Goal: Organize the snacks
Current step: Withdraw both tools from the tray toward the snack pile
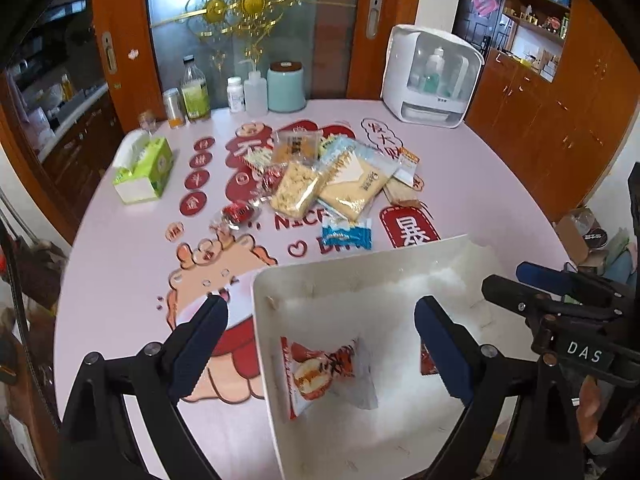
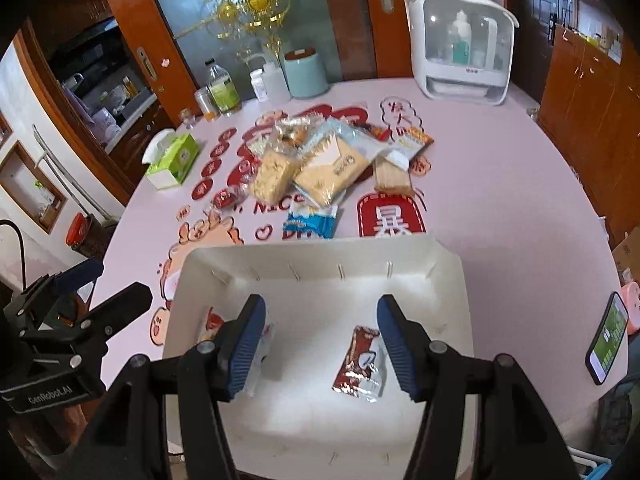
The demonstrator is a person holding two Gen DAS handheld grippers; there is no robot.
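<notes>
Snacks [image 1: 320,178] lie heaped mid-table beyond the white box [image 2: 452,280] at the near edge, which holds two red packets [image 2: 358,360], while the left gripper [image 1: 320,344] and right gripper [image 2: 320,344] hover over it, both wide apart and empty.

Both views are taken from fisheye cameras set behind the fingers and tilted steeply down onto the pink surface [image 1: 120,280], at close range to the white bin [image 1: 264,320]. The left view is placed over the bin's left edge; the right view is centred above it. The bin, the snack pile [image 2: 320,168], the sliding doors behind and each opposite gripper are shared.
</notes>
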